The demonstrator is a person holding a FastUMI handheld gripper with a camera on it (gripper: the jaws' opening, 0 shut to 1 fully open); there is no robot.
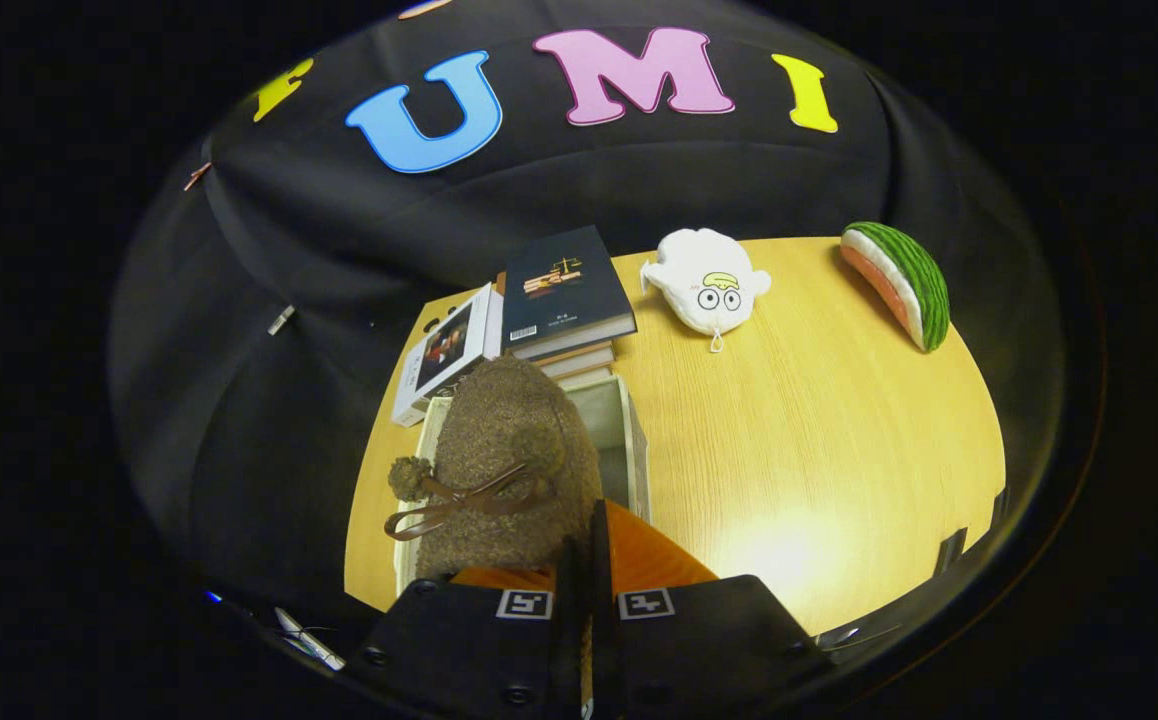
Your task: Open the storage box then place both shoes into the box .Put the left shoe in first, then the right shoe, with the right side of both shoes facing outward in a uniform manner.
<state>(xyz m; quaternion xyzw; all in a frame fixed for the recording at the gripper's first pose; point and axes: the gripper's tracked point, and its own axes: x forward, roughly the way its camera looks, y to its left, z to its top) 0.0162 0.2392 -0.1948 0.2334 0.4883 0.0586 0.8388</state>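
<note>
Black cloth is hanging behind a pale wooden counter (819,450), which is carrying everything in sight. Nearest, the tongs (584,560) are pressing together on the rim of a fuzzy brown shoe (509,460), both fingers squeezing its edge with almost no gap showing, and the shoe's orange lining (649,555) is showing just beside them. The shoe is hanging toe-forward over the open storage box (629,440), covering most of its opening; whether it is touching the box's floor cannot be told. A brown ribbon bow (469,500) and a small pompom (407,478) are sitting on the shoe's upper. Beyond the box, a stack of books (564,295) is lying with a dark-covered one on top, and another book (444,355) is leaning just beside it. Farther across the counter a white plush toy with round eyes (707,285) is resting, and well apart from it, a watermelon-slice plush (899,280) is lying near the far edge.
</note>
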